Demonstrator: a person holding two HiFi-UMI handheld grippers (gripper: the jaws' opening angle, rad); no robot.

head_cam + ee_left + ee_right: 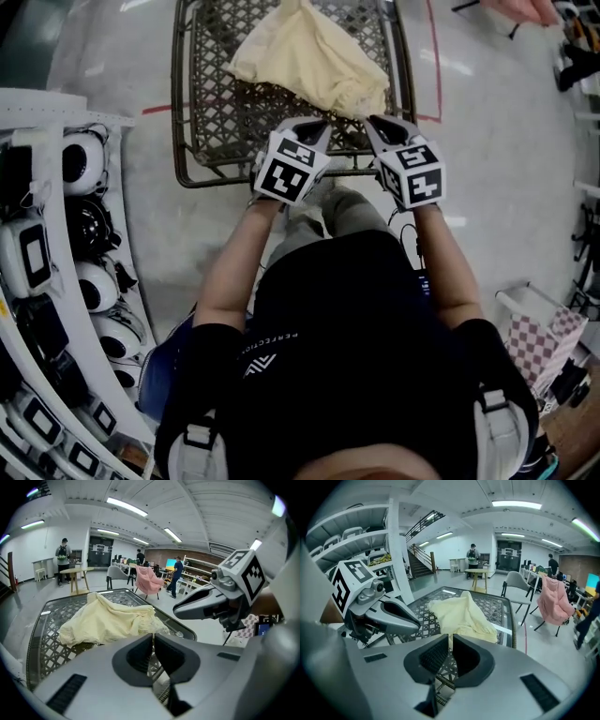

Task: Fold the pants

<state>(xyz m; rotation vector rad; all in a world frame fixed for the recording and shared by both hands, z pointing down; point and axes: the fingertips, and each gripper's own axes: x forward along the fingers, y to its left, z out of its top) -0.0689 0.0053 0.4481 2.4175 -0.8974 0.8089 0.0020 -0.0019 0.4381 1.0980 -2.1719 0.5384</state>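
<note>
Fingers closed and empty on both the left gripper [313, 128] and right gripper [378, 128], side by side. The cream pants [314, 54] lie crumpled just beyond them, on the far right part of the lattice surface [200, 122], which stands on a pale floor [487, 141].
</note>
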